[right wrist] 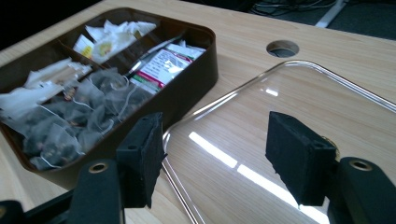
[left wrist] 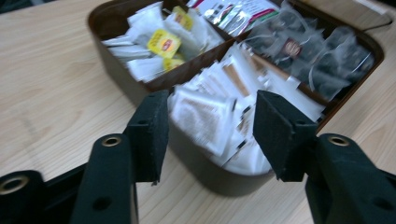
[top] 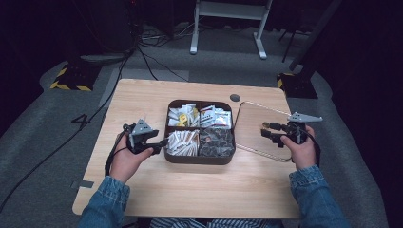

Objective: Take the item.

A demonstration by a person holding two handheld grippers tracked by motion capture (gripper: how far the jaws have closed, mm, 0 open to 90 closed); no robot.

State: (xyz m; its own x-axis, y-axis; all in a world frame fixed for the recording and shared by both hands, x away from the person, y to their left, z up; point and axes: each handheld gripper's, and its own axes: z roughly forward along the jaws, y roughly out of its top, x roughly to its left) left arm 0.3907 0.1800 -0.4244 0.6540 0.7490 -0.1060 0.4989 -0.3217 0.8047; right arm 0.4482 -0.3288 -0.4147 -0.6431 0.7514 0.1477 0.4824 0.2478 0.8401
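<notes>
Divided box (top: 200, 159) sitting mid-surface (top: 190, 190), four compartments. Far-left compartment holding tagged sachets (top: 182, 116); far-right holding flat packets (top: 215, 116); near-left holding paper sachets (top: 182, 142); near-right holding mesh bags (top: 216, 141). Clear lid (top: 256, 124) lying flat on the surface, just right of the box. Cable hole (top: 235, 98) lying behind, between box and lid. Left gripper (top: 160, 142) hovering at the box's left wall; right gripper (top: 266, 130) hovering over the lid.
</notes>
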